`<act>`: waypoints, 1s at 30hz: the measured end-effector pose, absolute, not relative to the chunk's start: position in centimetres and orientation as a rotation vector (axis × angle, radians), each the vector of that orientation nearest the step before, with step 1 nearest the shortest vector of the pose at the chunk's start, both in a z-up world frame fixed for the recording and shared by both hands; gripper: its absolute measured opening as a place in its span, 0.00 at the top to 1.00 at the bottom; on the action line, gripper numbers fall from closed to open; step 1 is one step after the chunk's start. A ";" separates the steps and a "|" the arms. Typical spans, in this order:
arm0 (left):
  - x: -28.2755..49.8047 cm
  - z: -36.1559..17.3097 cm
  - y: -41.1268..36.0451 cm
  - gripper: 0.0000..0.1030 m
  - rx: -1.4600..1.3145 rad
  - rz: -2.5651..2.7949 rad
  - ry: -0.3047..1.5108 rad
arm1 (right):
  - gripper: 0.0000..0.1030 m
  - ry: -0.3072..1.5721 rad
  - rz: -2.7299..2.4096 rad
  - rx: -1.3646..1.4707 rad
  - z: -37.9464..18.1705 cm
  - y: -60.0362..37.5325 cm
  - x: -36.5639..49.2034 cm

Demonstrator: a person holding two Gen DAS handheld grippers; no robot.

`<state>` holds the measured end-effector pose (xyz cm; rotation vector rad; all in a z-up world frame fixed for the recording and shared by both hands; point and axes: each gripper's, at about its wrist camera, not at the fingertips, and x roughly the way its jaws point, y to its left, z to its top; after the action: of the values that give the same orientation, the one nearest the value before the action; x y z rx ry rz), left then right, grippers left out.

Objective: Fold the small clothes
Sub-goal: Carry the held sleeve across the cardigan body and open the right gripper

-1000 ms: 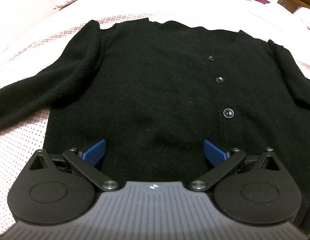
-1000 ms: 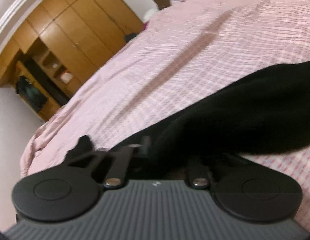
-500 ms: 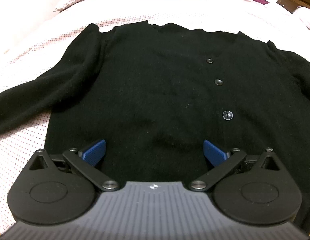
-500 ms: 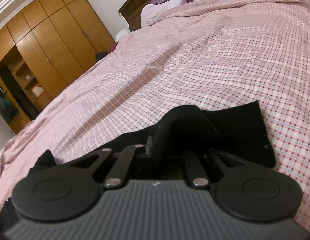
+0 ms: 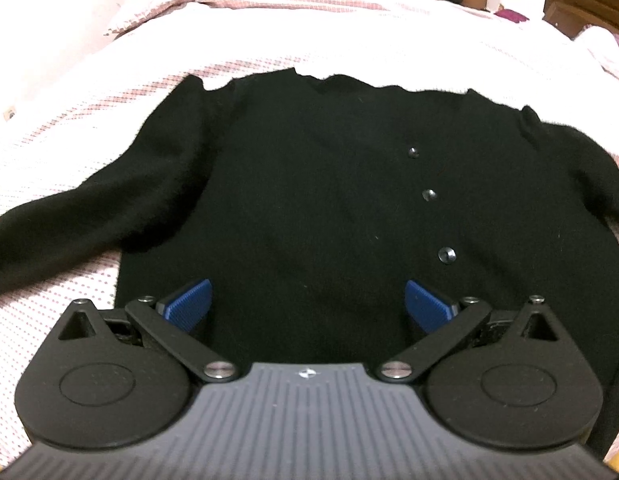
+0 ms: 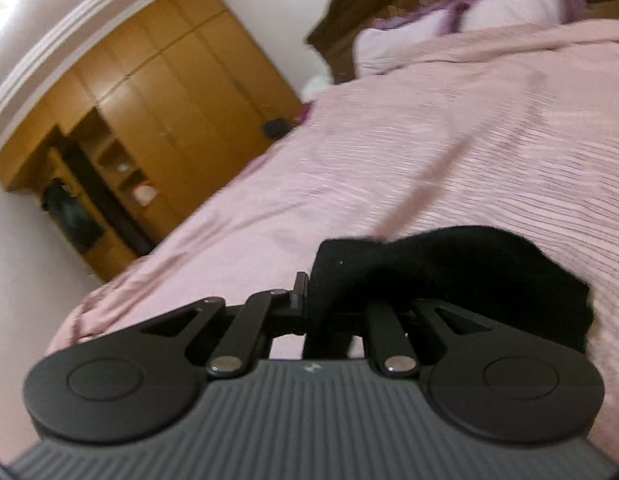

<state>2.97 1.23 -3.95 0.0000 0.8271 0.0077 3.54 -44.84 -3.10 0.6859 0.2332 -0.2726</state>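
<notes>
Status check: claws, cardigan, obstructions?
Left claw open above cardigan hem. Right claw shut on sleeve. Nothing blocking on bed.

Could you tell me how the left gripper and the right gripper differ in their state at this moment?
The left gripper is open, its blue pads spread wide, while the right gripper is shut on a bunch of black fabric. The left gripper holds nothing and looks over the cardigan spread flat; the right gripper's fabric is bunched up against the pink bedspread. Both share the same black build.
</notes>
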 end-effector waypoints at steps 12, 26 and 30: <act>3.3 -2.2 5.6 0.00 -0.030 0.092 0.762 | 0.90 0.215 0.018 0.636 3.2 -34.8 8.9; 2.5 -1.3 11.2 0.00 -0.008 0.173 0.700 | 0.90 0.340 0.319 0.322 2.1 -16.0 13.4; 2.3 -1.6 12.0 0.00 0.022 0.188 0.690 | 0.90 0.436 0.360 0.278 -1.3 -13.1 14.3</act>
<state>2.29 11.97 -1.57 0.0221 0.6899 0.1882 14.32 -13.07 -1.25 0.2779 0.4356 0.3598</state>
